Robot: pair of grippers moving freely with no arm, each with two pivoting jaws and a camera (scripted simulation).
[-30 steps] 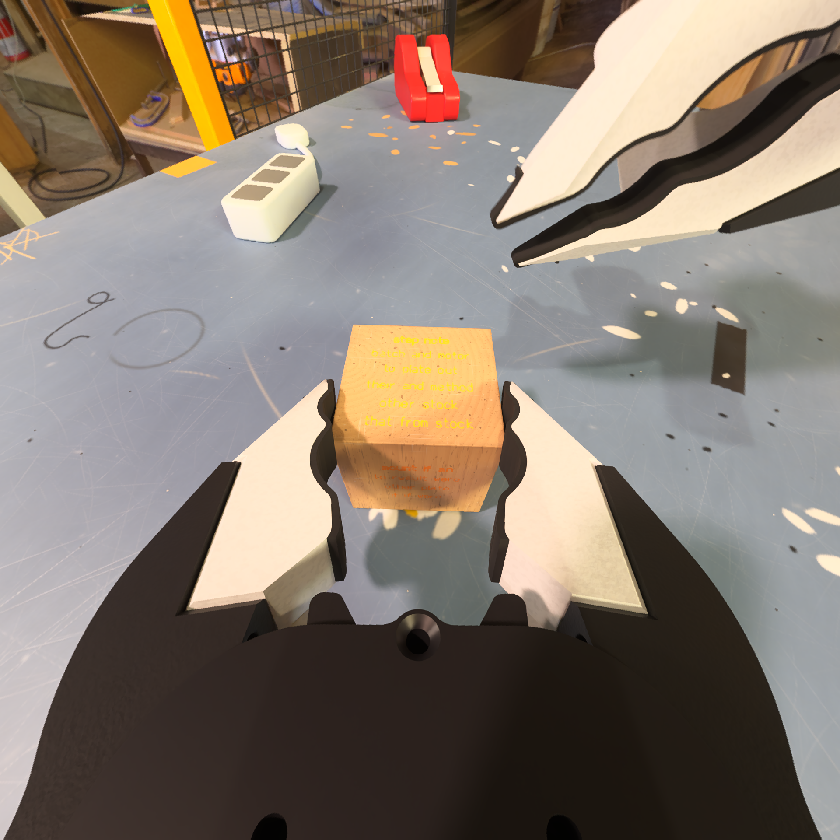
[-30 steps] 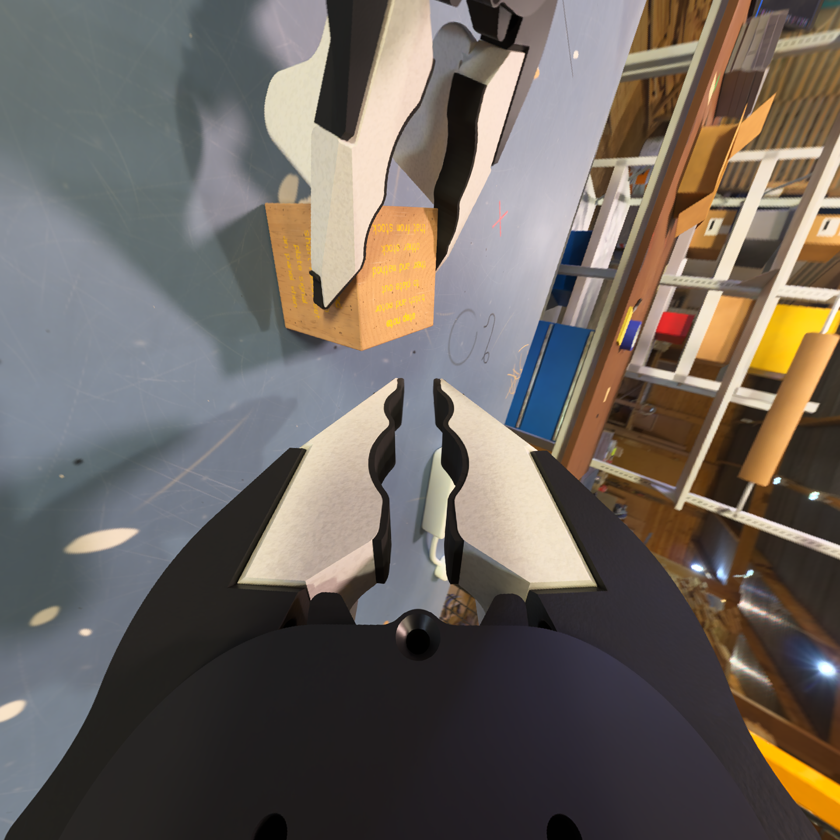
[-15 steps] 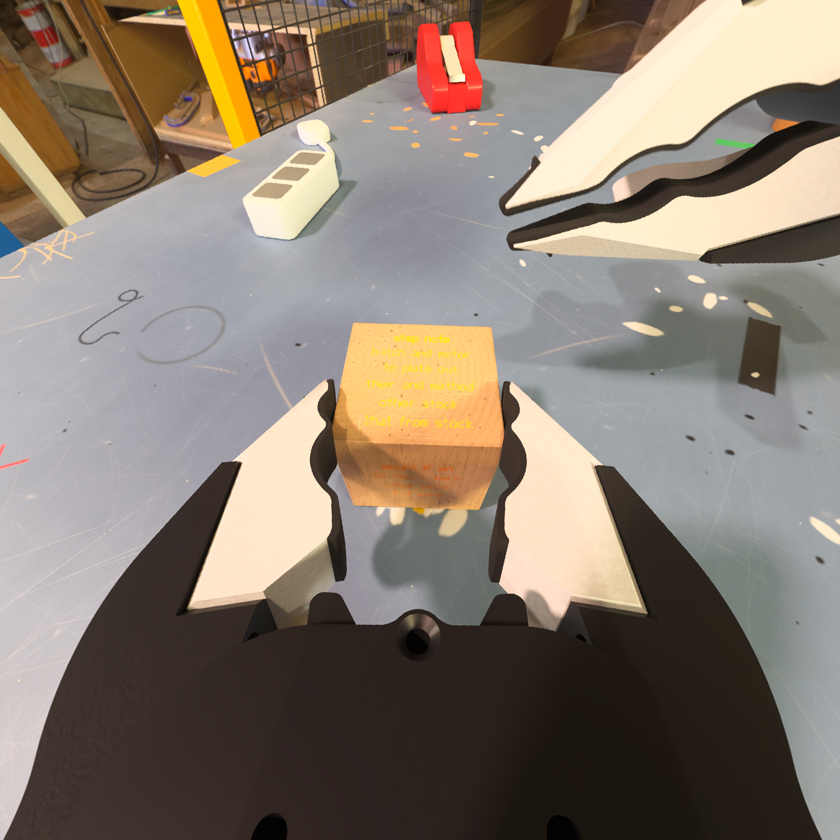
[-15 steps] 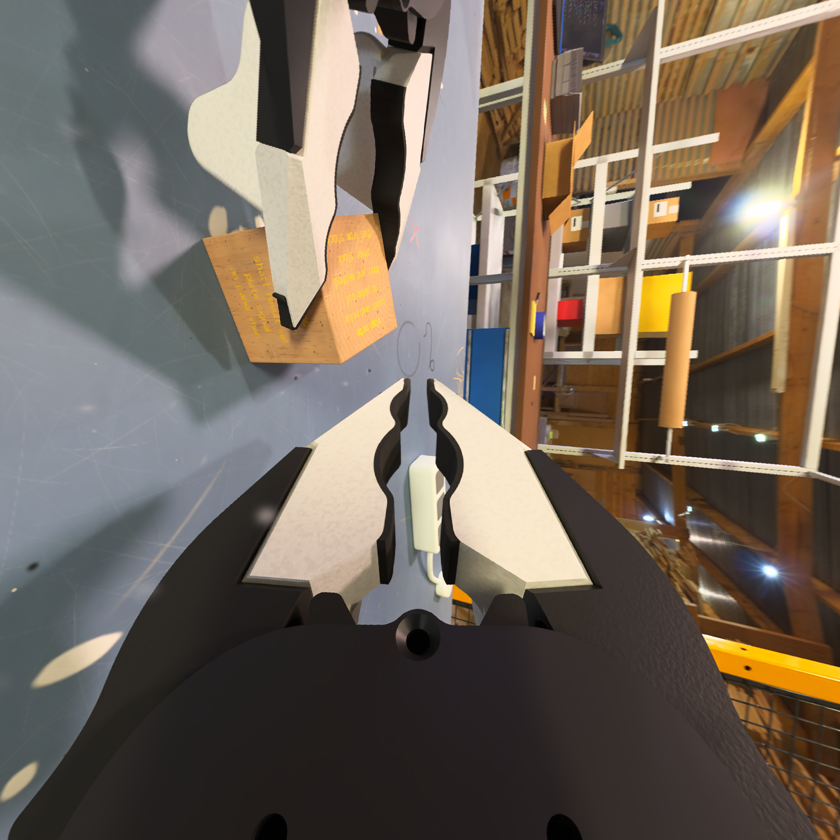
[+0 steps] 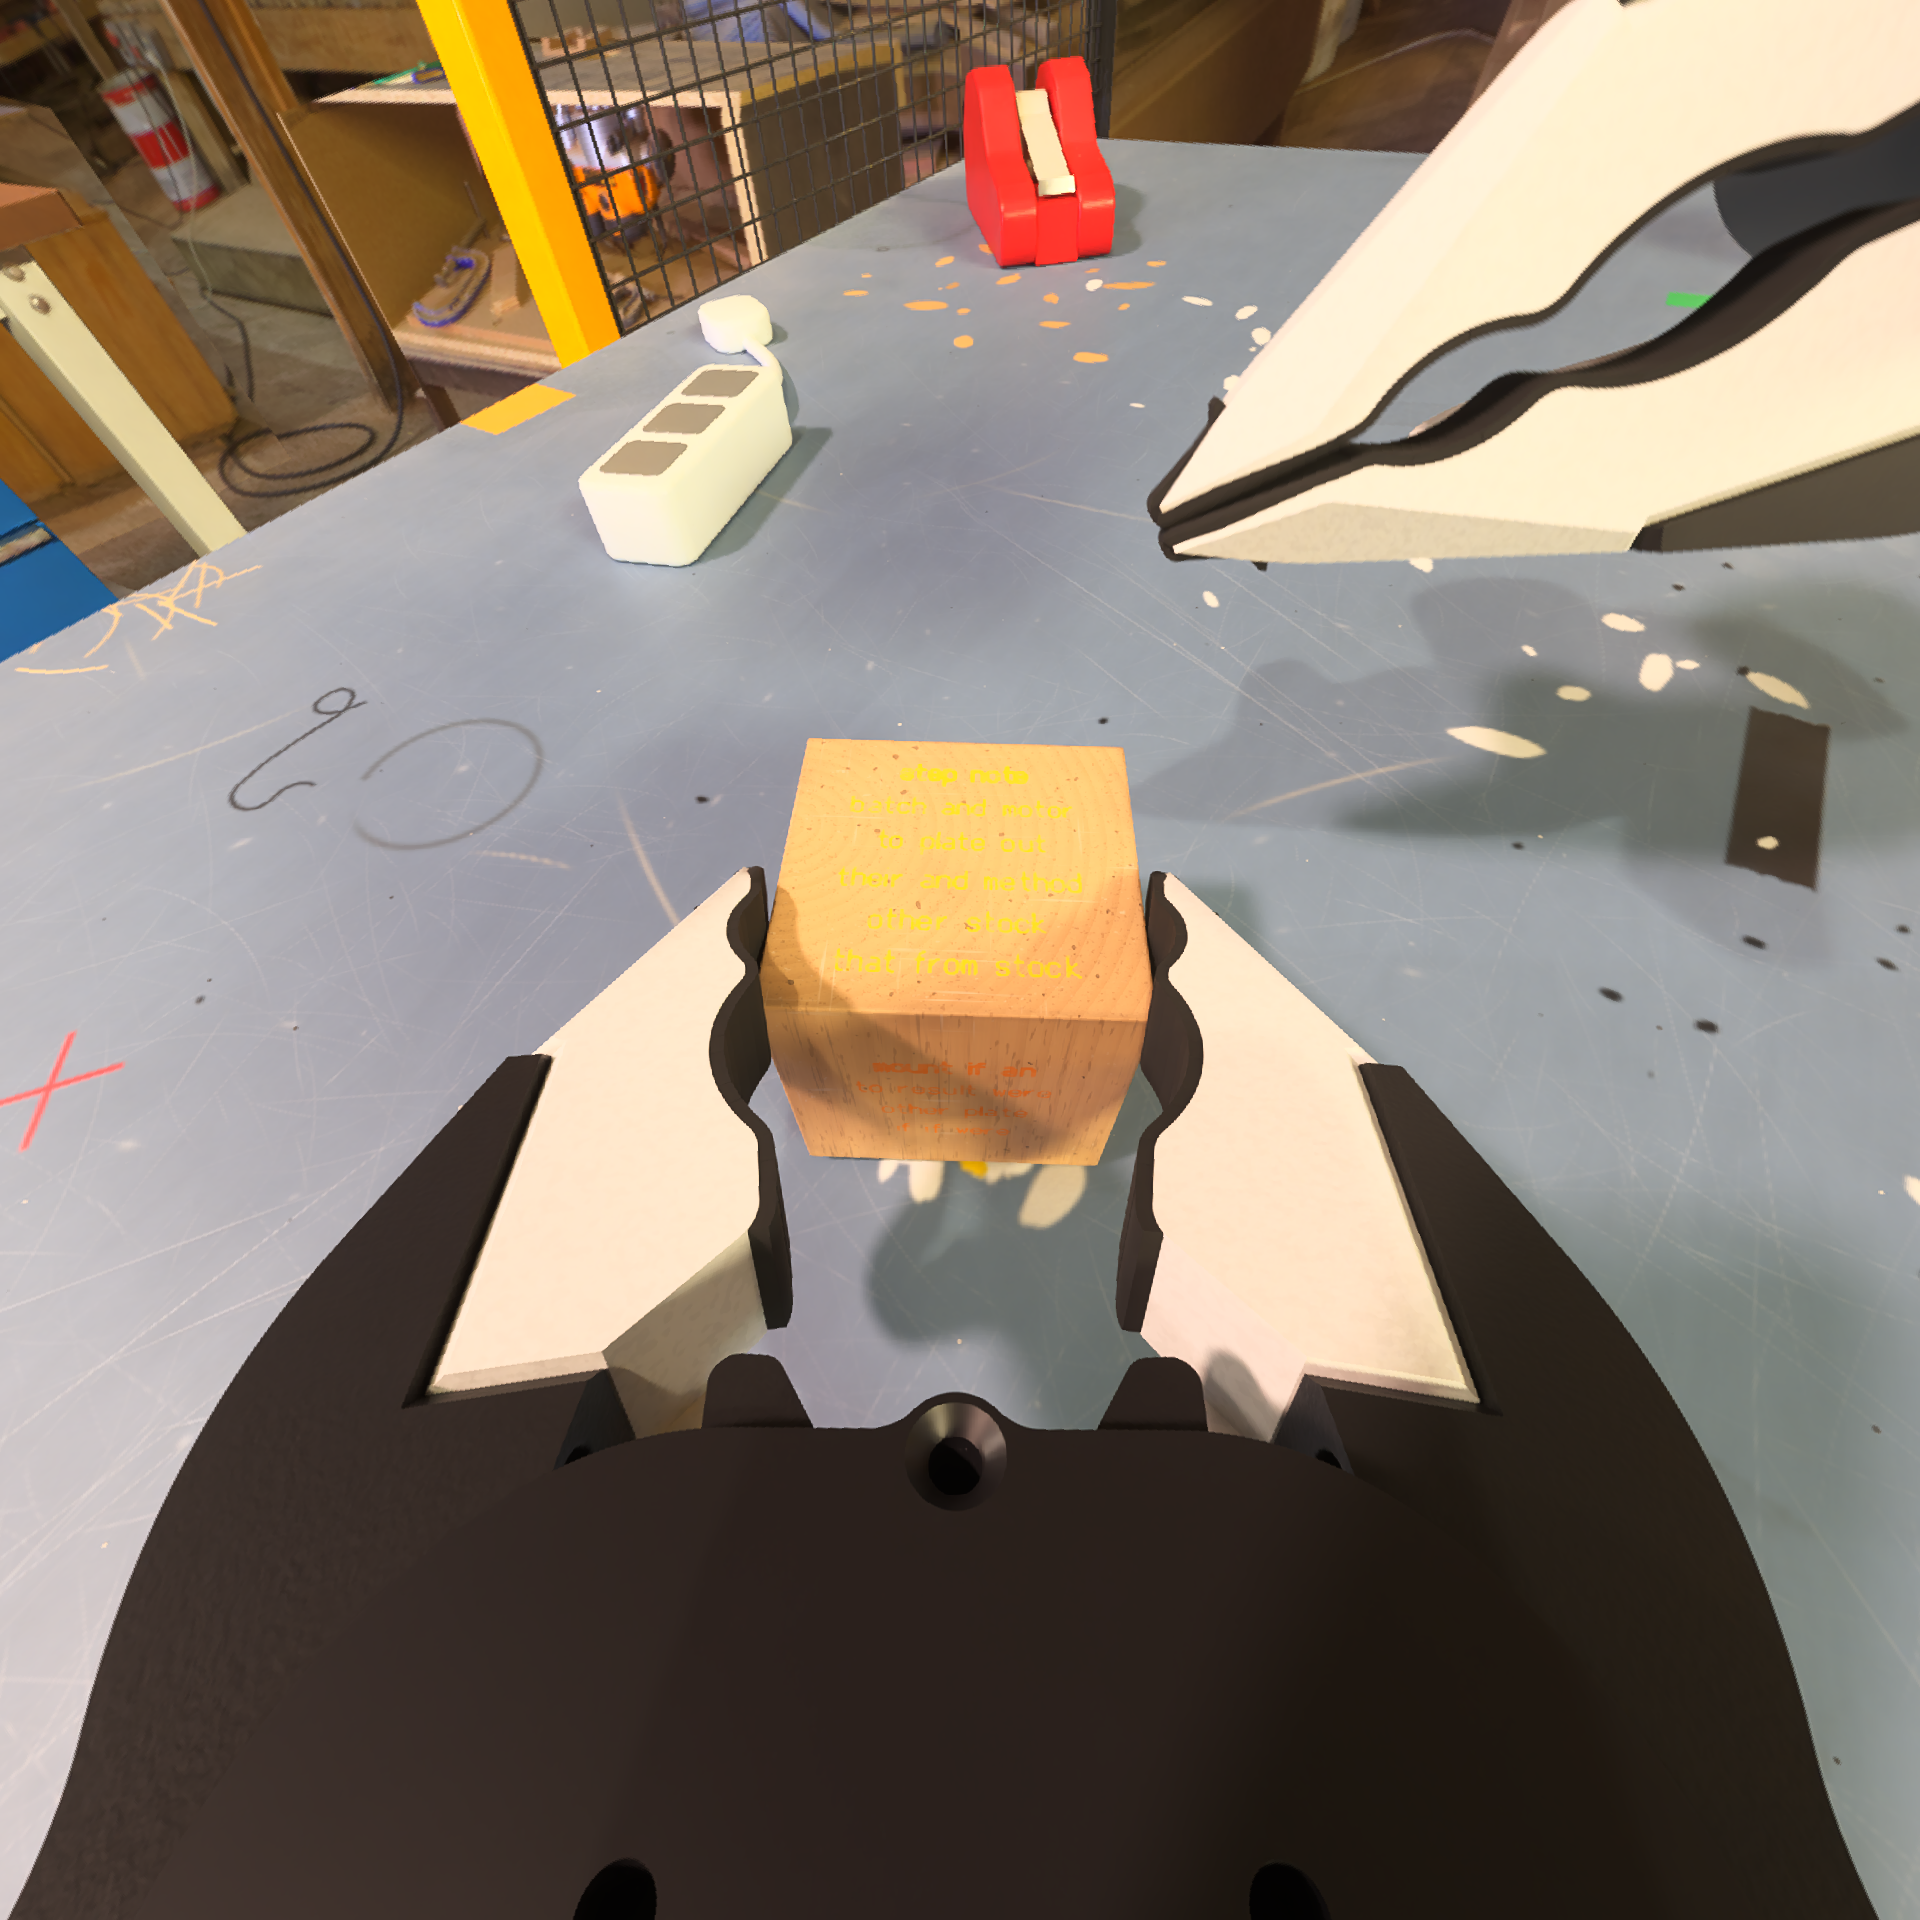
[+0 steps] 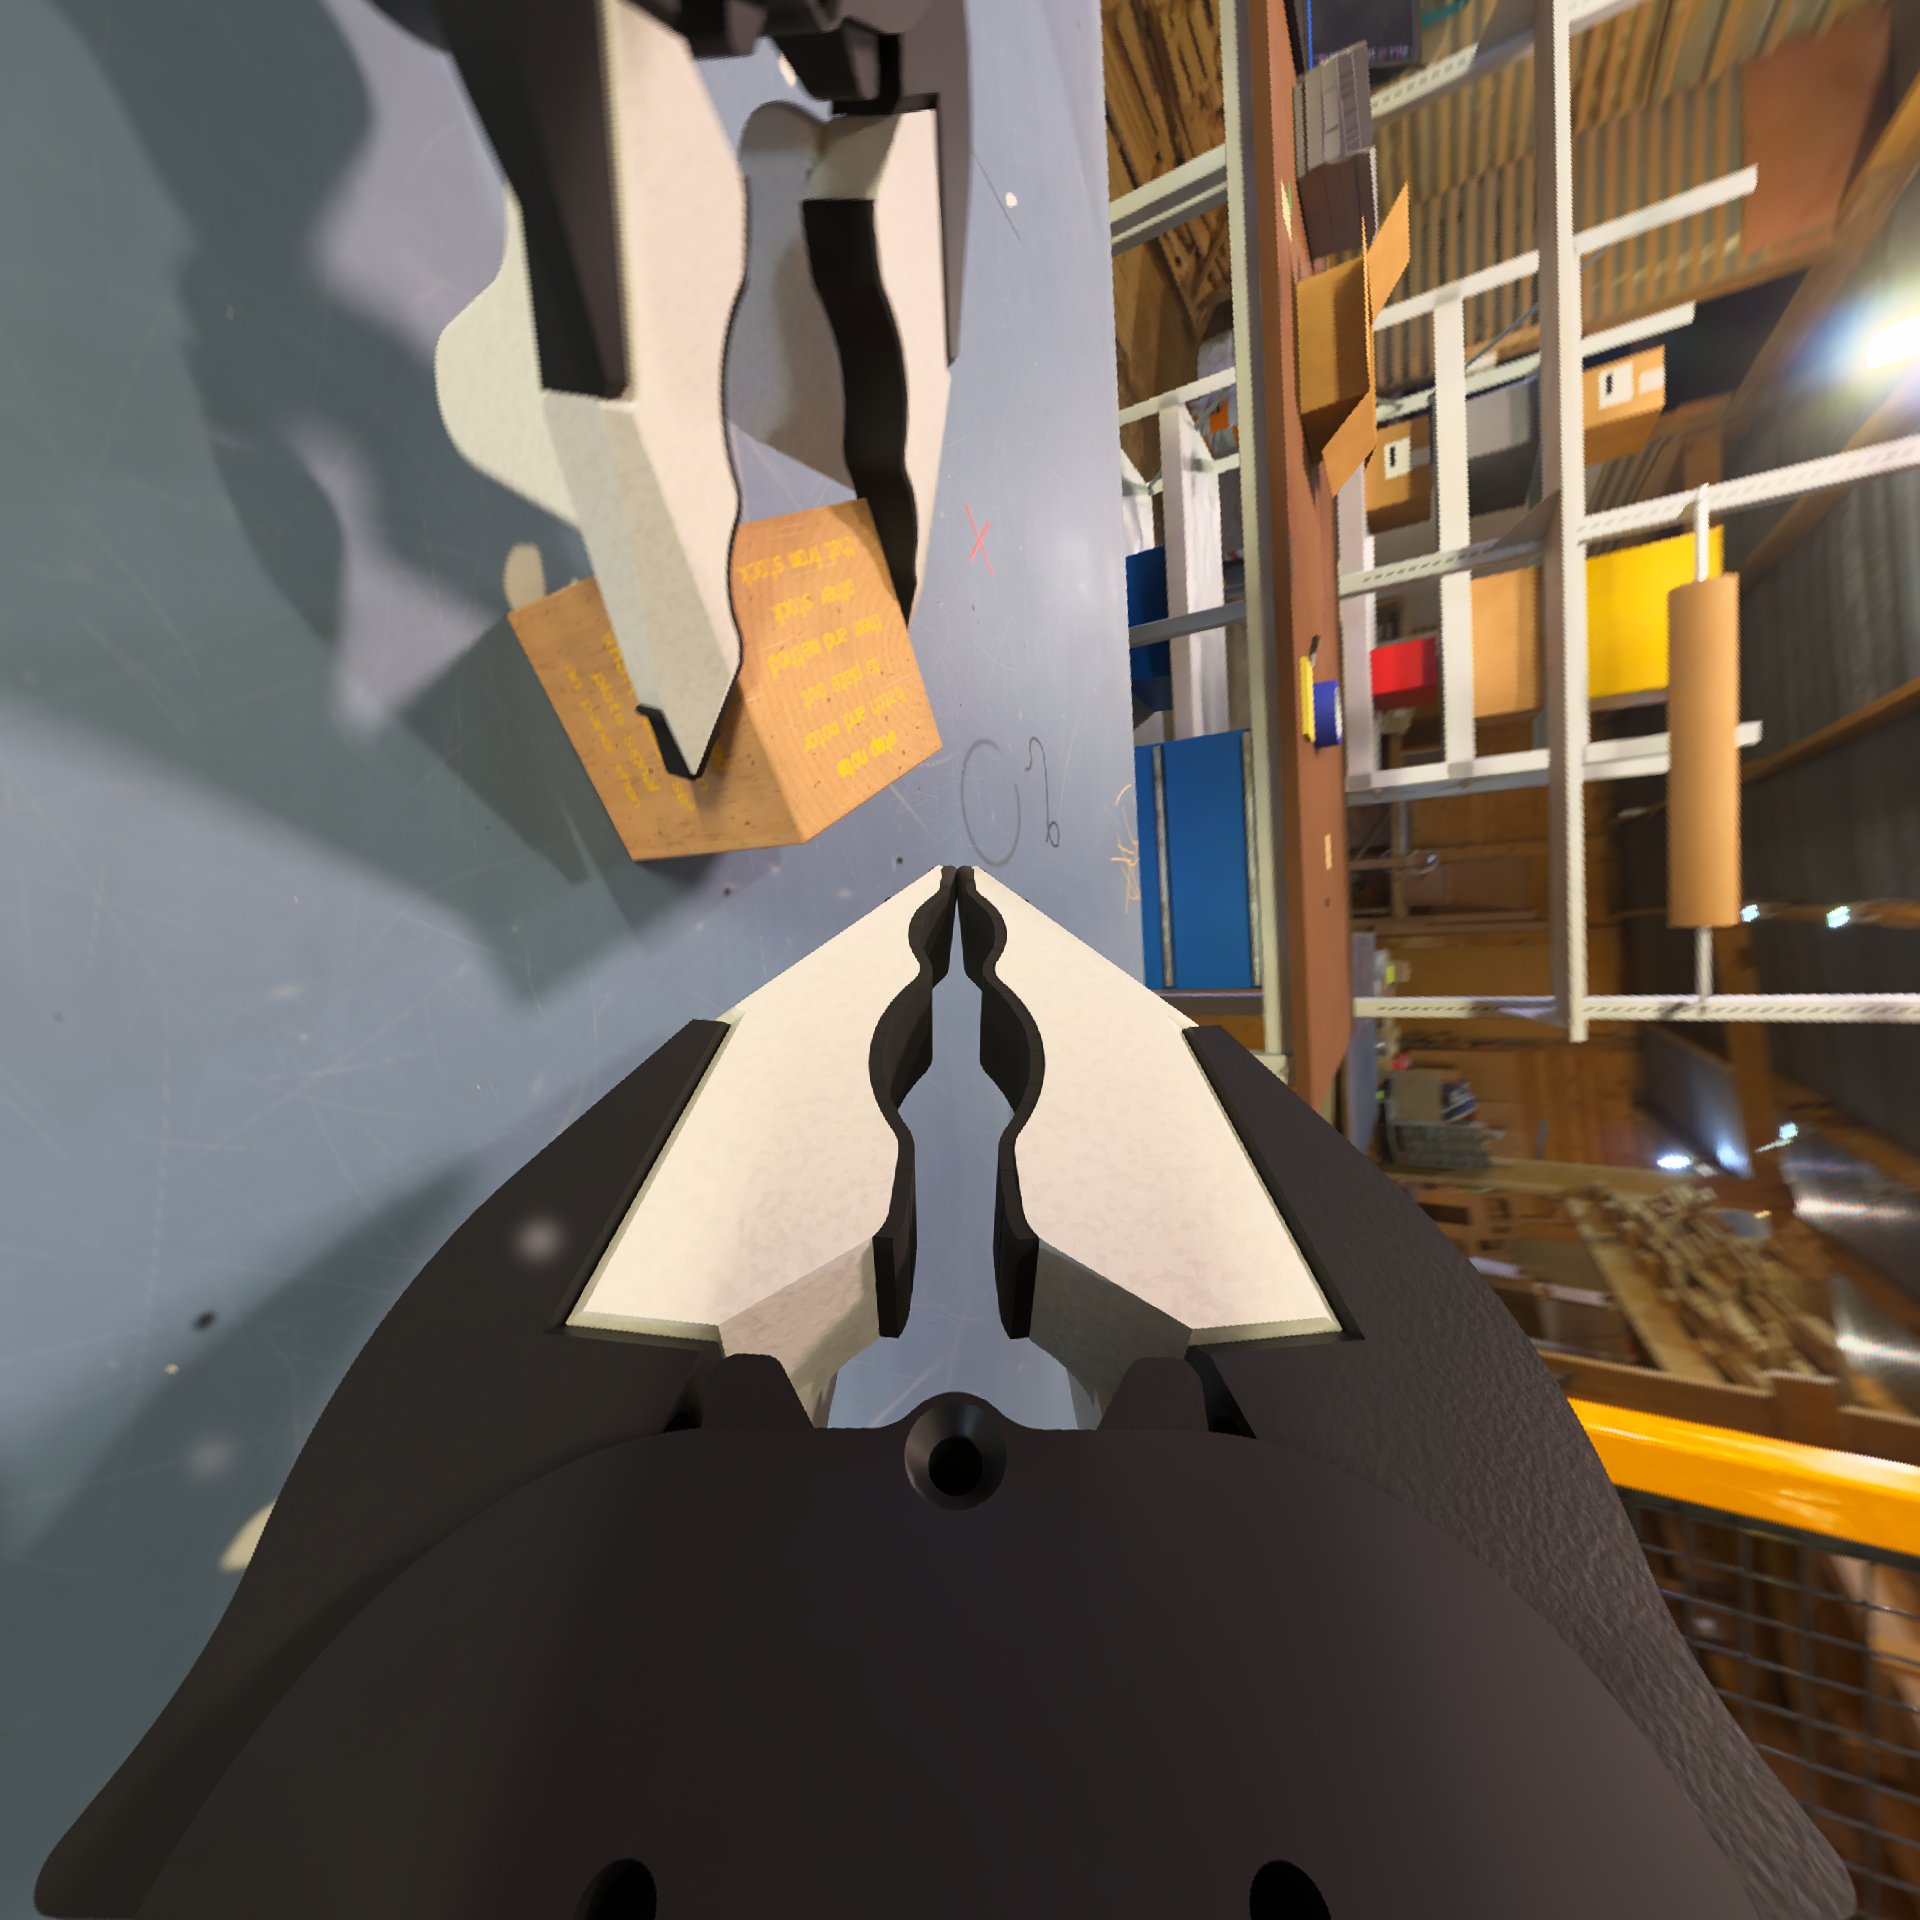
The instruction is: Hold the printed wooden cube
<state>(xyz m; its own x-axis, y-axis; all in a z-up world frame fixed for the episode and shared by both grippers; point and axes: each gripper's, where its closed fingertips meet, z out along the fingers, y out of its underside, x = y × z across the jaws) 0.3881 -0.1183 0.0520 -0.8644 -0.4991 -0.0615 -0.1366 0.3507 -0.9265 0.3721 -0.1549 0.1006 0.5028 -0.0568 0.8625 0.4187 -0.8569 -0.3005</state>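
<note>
The printed wooden cube (image 5: 956,935) has yellow lettering on its faces. My left gripper (image 5: 954,894) is shut on it, a finger on each side, and holds it lifted above the blue-grey table (image 5: 312,1039); its shadow lies below. The cube also shows in the right wrist view (image 6: 821,707) between the left gripper's fingers (image 6: 665,582). My right gripper (image 6: 956,878) is shut and empty, tips touching, apart from the cube. It also shows in the left wrist view (image 5: 1169,525) at the upper right, above the table.
A white power strip (image 5: 686,468) lies on the table at the far left. A red block with a white strip (image 5: 1039,177) stands at the far edge. A black tape patch (image 5: 1777,795) is on the right. Shelving (image 6: 1507,623) and a yellow rail (image 6: 1745,1475) lie beyond the table.
My right gripper has closed from slightly apart to tips touching. The left gripper has kept its hold on the cube and has risen and tilted a little, so more of the far table shows.
</note>
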